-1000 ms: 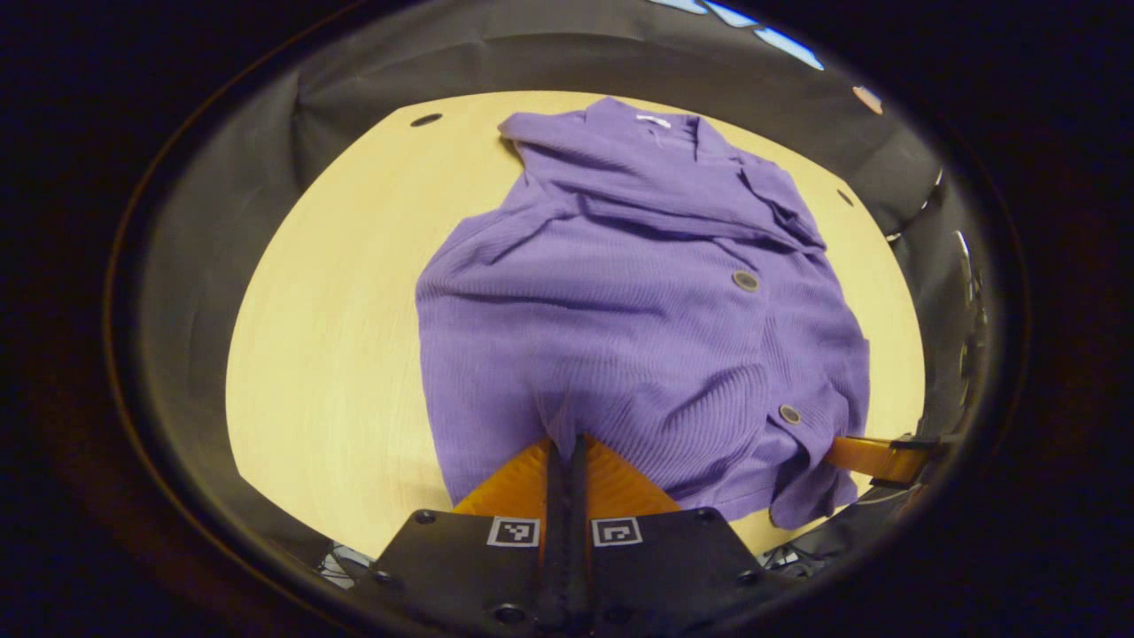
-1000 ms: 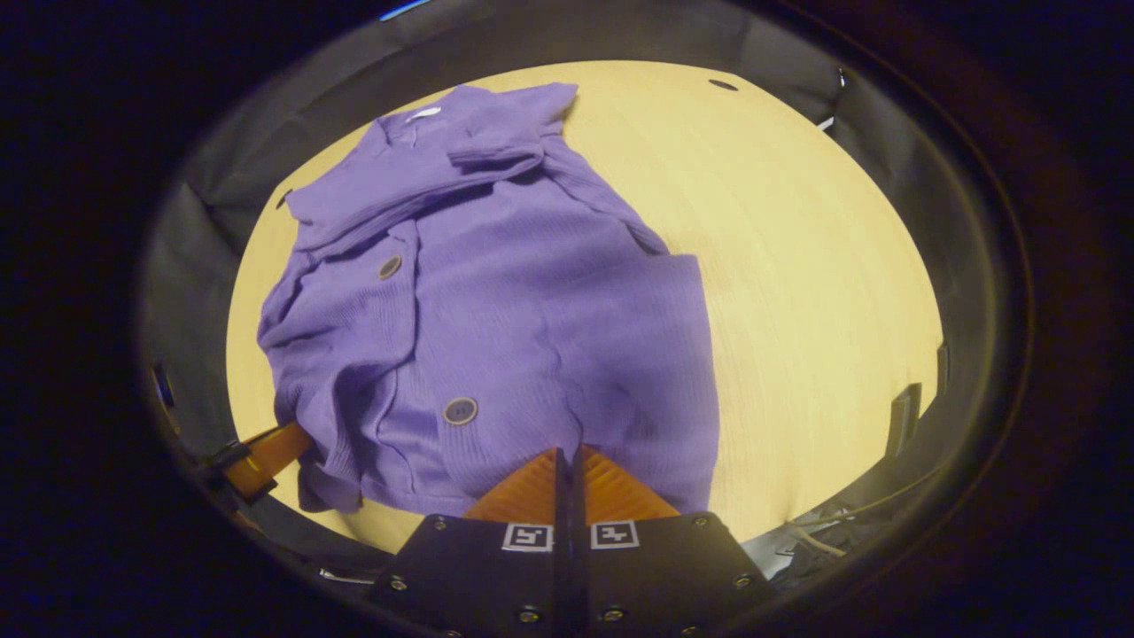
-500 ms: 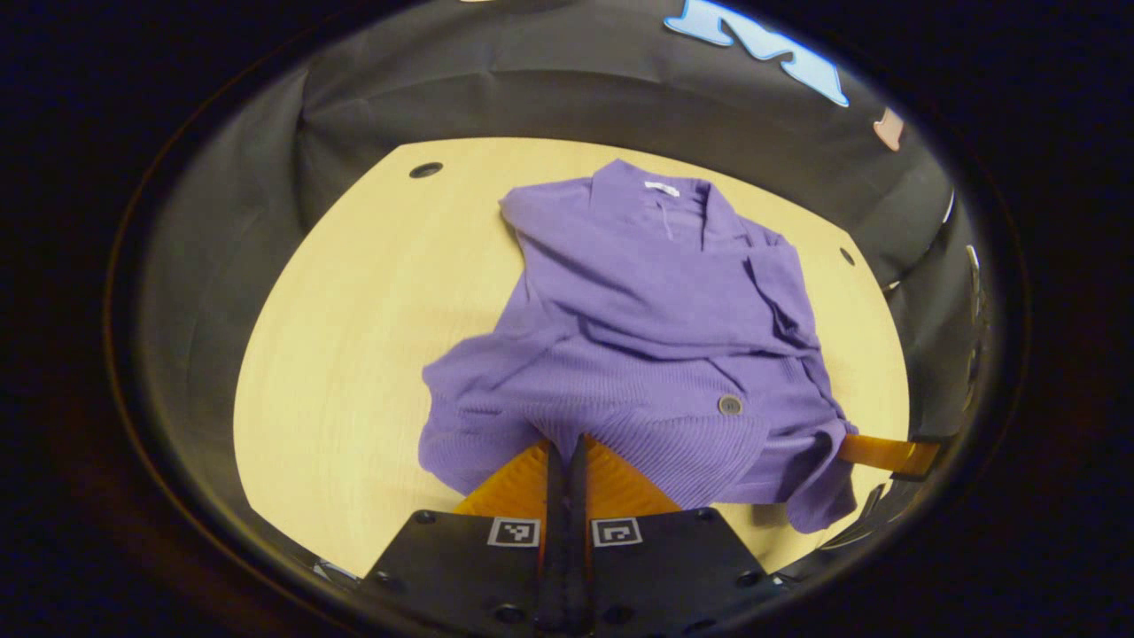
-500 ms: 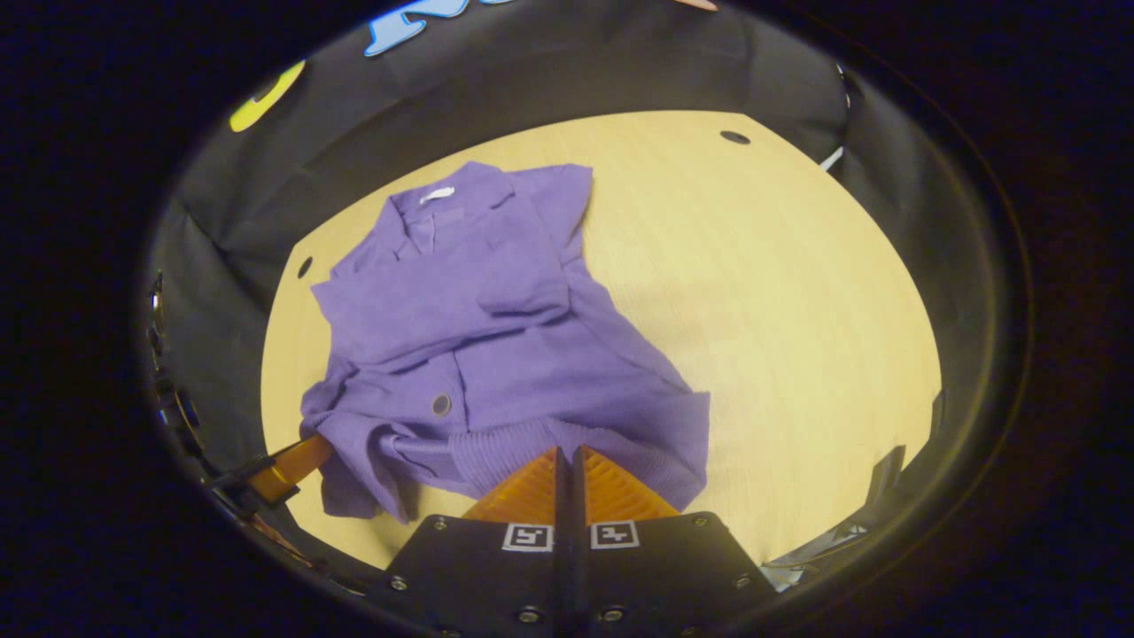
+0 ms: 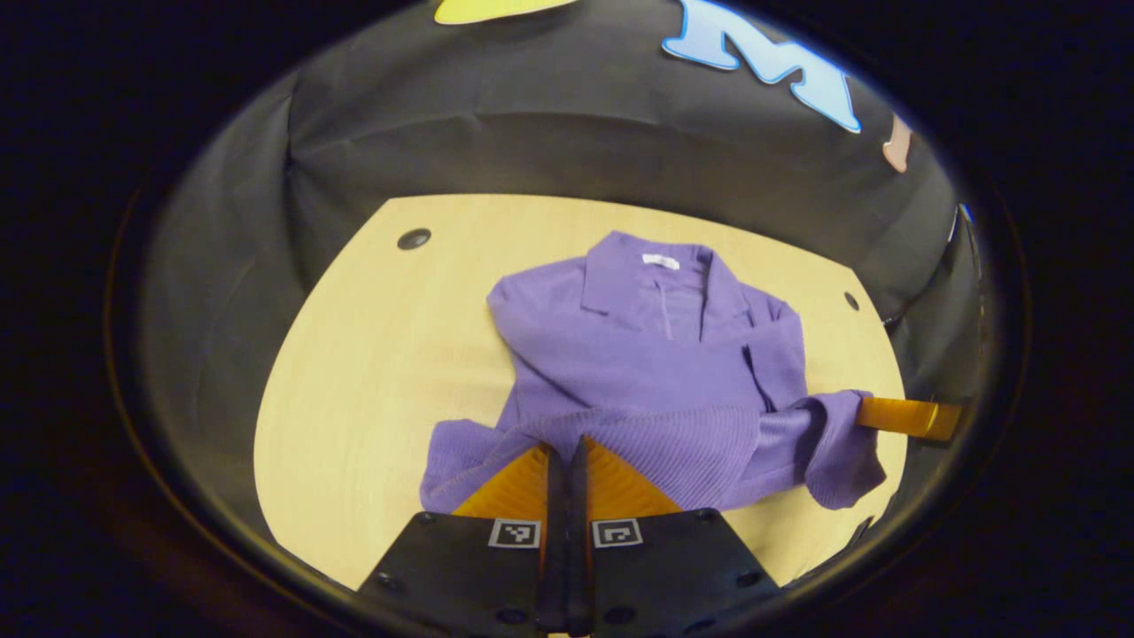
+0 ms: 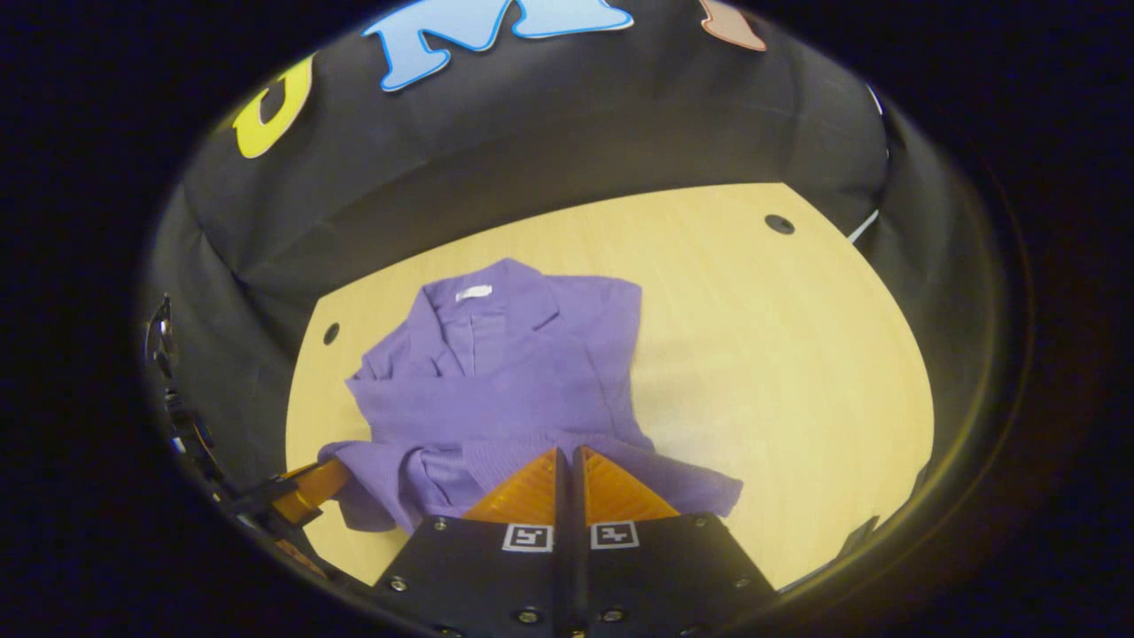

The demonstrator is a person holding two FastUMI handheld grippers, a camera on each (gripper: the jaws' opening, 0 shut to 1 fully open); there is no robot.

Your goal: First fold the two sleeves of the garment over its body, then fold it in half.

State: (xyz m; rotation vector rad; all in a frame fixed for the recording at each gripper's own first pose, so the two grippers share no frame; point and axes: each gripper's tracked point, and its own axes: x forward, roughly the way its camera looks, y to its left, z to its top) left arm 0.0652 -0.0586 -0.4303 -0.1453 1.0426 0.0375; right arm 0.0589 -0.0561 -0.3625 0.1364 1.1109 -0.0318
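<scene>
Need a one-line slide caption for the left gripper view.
Left gripper and right gripper, each shut on the hem of the purple cardigan, lift it above the table.

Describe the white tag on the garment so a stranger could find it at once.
Start at the pale wooden table and find the purple garment lying on it. Follow it to the collar at the far end, toward the booth wall. The small white tag sits inside the neckline, the only white patch on the purple cloth.
</scene>
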